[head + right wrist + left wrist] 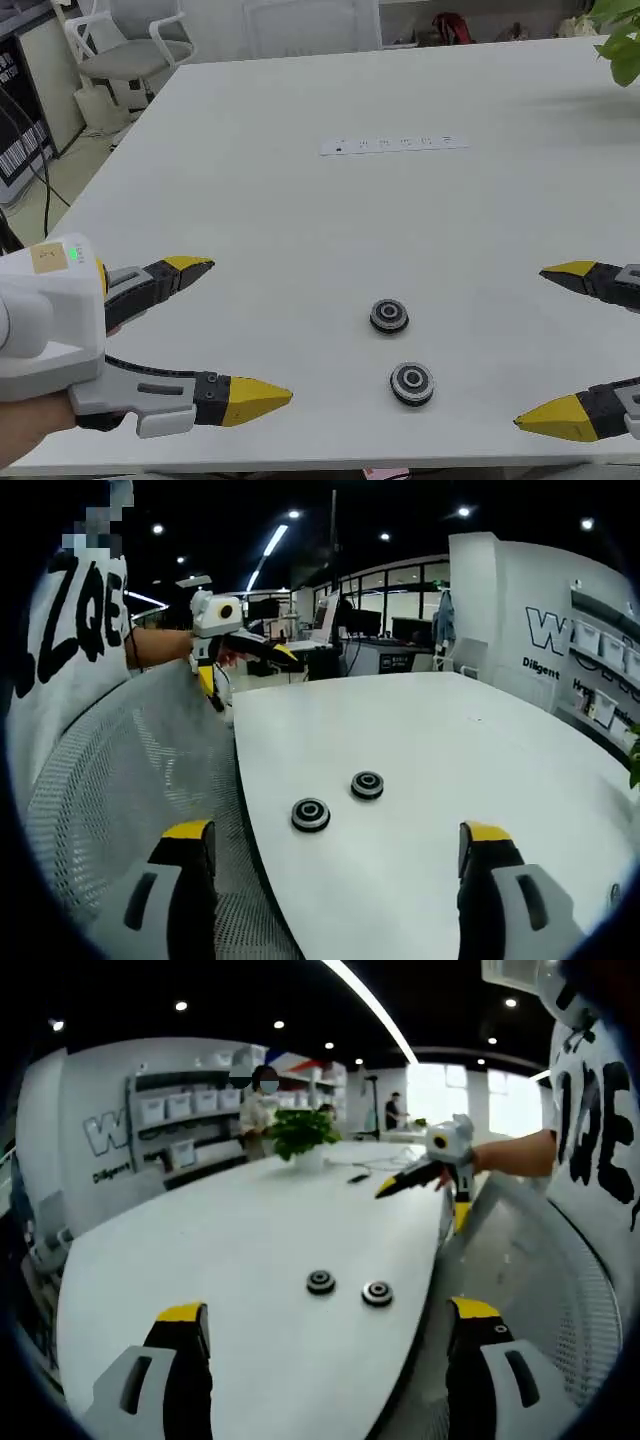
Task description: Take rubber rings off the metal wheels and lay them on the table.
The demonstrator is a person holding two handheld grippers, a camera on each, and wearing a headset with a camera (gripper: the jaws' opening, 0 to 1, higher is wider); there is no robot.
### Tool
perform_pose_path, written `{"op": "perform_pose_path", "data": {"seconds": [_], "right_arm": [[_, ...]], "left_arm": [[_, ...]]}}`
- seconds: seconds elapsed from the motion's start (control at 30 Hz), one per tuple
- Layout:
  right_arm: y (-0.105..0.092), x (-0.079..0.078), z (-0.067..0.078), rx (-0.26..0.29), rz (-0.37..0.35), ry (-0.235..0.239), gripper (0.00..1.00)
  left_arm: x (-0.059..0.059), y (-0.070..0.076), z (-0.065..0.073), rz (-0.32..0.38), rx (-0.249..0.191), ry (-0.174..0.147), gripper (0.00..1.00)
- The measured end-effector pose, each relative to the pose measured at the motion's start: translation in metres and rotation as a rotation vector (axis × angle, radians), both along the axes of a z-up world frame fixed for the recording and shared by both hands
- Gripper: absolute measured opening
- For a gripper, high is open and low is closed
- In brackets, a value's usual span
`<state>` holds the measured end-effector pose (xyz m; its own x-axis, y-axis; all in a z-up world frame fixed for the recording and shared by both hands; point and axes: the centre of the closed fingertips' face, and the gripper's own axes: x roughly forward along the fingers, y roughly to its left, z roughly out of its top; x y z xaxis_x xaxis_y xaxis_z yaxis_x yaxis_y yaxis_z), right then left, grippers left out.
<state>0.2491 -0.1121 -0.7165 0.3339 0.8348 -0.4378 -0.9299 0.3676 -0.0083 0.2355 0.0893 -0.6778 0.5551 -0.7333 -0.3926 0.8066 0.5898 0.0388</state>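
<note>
Two small metal wheels with black rubber rings lie flat near the table's front edge: one wheel (389,316) (320,1282) (367,785) and, closer to the edge, a second wheel (411,383) (377,1293) (310,815). My left gripper (243,330) (325,1325) is open at the left, well apart from the wheels, with nothing between its yellow-tipped fingers. At the right edge my right gripper (548,345) (335,845) also stands open and holds nothing. Each gripper shows in the other's view, the right gripper (415,1180) and the left gripper (245,645).
The white table (300,220) has a flush power strip (393,145) toward the back. A potted plant (620,35) (300,1135) stands at the far right corner. An office chair (125,50) sits beyond the far left corner. People stand in the background.
</note>
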Motion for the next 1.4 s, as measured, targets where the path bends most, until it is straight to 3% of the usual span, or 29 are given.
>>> {"op": "perform_pose_path", "data": {"seconds": [0.3, 1.0, 1.4], "right_arm": [[0.001, 0.0, 0.0, 0.003, 0.004, 0.002, 0.96], [0.003, -0.008, 0.001, 0.009, 0.005, 0.004, 0.96], [0.004, -0.006, 0.001, 0.015, -0.002, 0.002, 0.95]], "left_arm": [[0.001, 0.0, -0.002, -0.001, 0.01, 0.0, 1.0], [-0.011, 0.001, -0.002, 0.003, 0.015, -0.005, 1.0], [-0.005, -0.002, -0.001, -0.006, 0.01, -0.014, 1.0]]}}
